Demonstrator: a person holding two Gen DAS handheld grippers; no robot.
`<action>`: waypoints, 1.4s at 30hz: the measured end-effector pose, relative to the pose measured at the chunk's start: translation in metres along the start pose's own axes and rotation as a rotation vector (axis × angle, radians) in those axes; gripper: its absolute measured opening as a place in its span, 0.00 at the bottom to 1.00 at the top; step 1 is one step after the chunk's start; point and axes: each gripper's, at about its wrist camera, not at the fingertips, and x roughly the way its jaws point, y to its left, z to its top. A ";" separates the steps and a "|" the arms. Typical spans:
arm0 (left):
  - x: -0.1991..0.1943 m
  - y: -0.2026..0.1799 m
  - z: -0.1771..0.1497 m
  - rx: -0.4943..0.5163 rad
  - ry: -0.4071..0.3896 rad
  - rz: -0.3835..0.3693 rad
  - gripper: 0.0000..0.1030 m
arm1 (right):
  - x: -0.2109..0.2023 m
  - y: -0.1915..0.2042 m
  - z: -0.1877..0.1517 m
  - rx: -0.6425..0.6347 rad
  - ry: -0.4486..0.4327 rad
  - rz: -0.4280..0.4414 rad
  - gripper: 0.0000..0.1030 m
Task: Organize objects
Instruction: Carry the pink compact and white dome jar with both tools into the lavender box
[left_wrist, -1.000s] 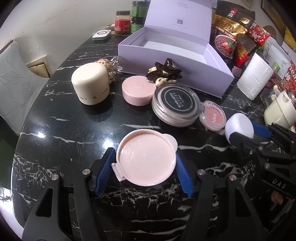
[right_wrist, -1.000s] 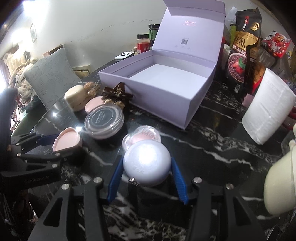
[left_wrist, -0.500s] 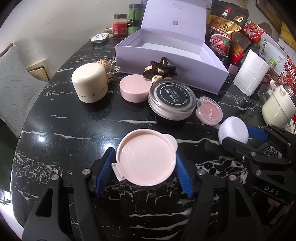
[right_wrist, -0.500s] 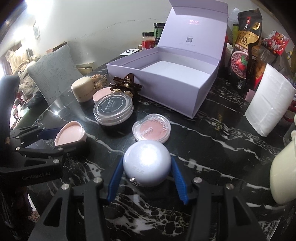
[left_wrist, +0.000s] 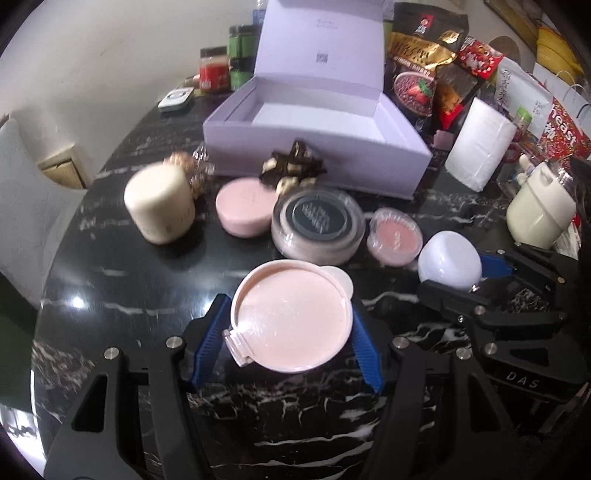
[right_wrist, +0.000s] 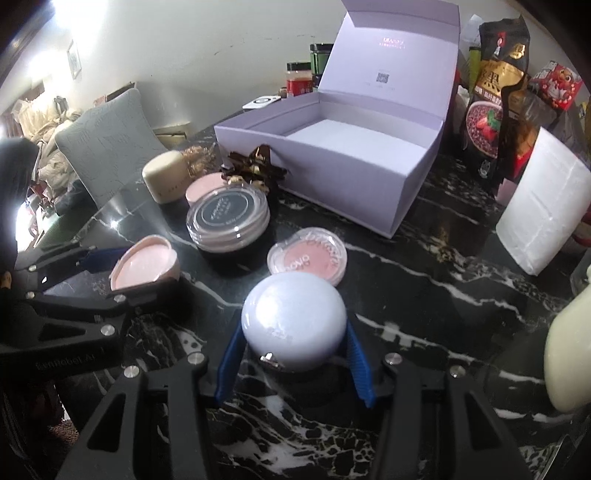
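My left gripper (left_wrist: 288, 314) has a flat round pink compact (left_wrist: 295, 325) between its blue pads, which press on its sides as the jaws are closing. My right gripper (right_wrist: 293, 332) is shut on a white domed compact (right_wrist: 293, 317). Both are low over the black marble table (left_wrist: 129, 295), left gripper to the left of the right. Behind them an open lavender box (right_wrist: 332, 177) stands empty, lid up. In front of the box are a cream jar (left_wrist: 159, 206), a pink round case (left_wrist: 245, 210), a black-lidded clear jar (left_wrist: 317, 225), a blush pot (left_wrist: 395, 236) and a dark hair clip (left_wrist: 291, 168).
A white paper roll (left_wrist: 480, 144), snack bags (left_wrist: 417, 74) and a cream pot (left_wrist: 539, 214) crowd the right side. Small jars (left_wrist: 214, 70) stand at the back by the wall. A grey chair cushion (right_wrist: 107, 147) lies beyond the table's left edge.
Both grippers keep their compacts. In the right wrist view the blush pot and box have drawn farther away. The left wrist view has rolled slightly.
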 end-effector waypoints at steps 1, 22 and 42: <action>-0.002 0.000 0.004 0.000 0.000 -0.008 0.60 | -0.002 0.000 0.002 -0.002 -0.004 0.002 0.50; -0.017 -0.005 0.070 0.078 -0.049 0.015 0.60 | -0.036 -0.005 0.059 -0.057 -0.078 -0.002 0.50; 0.011 -0.018 0.130 0.129 -0.041 -0.008 0.60 | -0.027 -0.029 0.108 -0.076 -0.084 -0.046 0.50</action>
